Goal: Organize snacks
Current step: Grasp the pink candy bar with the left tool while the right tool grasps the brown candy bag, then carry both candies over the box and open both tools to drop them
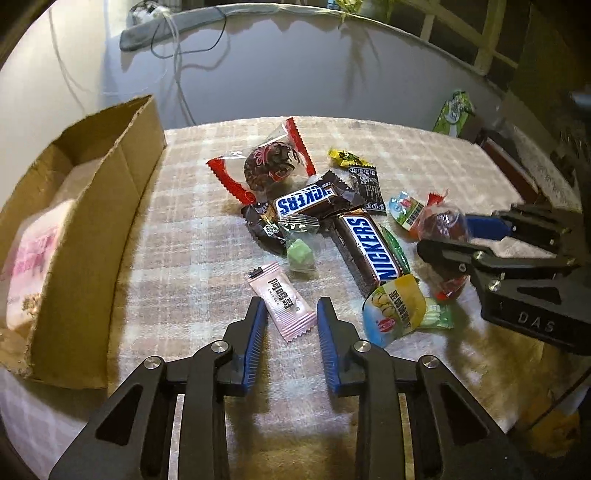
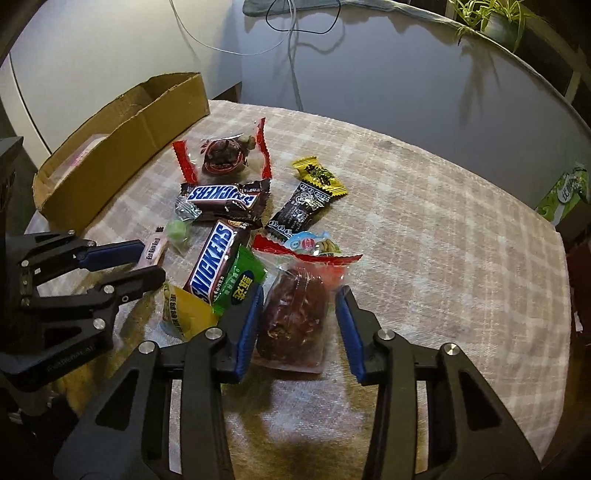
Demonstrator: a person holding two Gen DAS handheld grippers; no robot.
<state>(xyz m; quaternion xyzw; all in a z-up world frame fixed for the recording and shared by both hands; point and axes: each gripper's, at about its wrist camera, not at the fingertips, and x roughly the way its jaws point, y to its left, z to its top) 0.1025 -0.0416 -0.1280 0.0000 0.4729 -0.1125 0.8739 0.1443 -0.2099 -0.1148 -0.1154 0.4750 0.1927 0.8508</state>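
Note:
A pile of wrapped snacks lies on the checked cloth: two Snickers bars, a red-edged clear packet and several small candies. My left gripper is open, its fingers on either side of a pink sachet, which also shows in the right wrist view. My right gripper is open around a clear packet of dark red snack, which also shows in the left wrist view. A cardboard box stands at the left with pink packets inside.
A green carton stands at the table's far right edge. A grey cloth with cables lies beyond the table. A potted plant stands at the back right.

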